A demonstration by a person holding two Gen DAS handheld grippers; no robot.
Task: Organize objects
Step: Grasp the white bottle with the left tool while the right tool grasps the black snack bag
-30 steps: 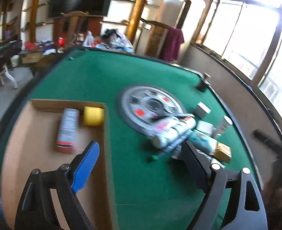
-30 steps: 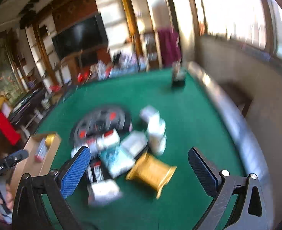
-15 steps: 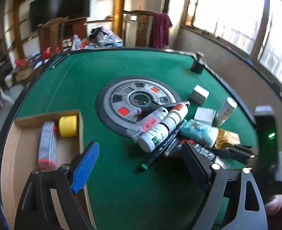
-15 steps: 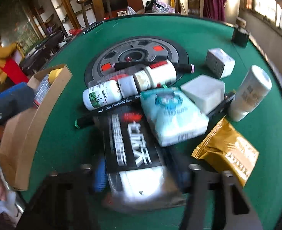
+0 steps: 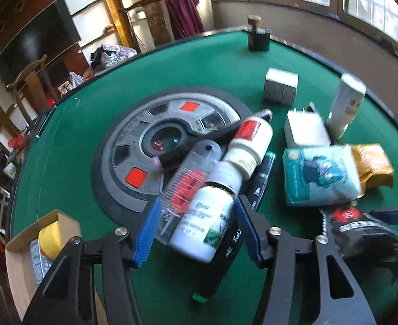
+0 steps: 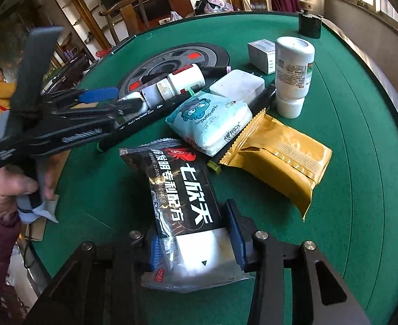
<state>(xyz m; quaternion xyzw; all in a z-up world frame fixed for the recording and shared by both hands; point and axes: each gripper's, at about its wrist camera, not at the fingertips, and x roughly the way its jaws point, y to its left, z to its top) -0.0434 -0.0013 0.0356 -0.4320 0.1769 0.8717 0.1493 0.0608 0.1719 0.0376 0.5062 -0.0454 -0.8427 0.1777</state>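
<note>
Both grippers dropped from hovering right into the pile, so two pickups at once. Right gripper [image 6: 196, 239] is pinching the black sachet [image 6: 184, 189], bottom center. Left gripper [image 5: 196, 230] brackets the white bottle [image 5: 203, 227], contact unclear. Cardboard box [image 5: 17, 260] waits lower left; black marker [image 5: 234, 241] and clear comb case [image 5: 188, 187] crowd it.

Green felt table [image 6: 361, 162] carries a gold pouch [image 6: 280, 162] and white jar [image 6: 293, 73].
</note>
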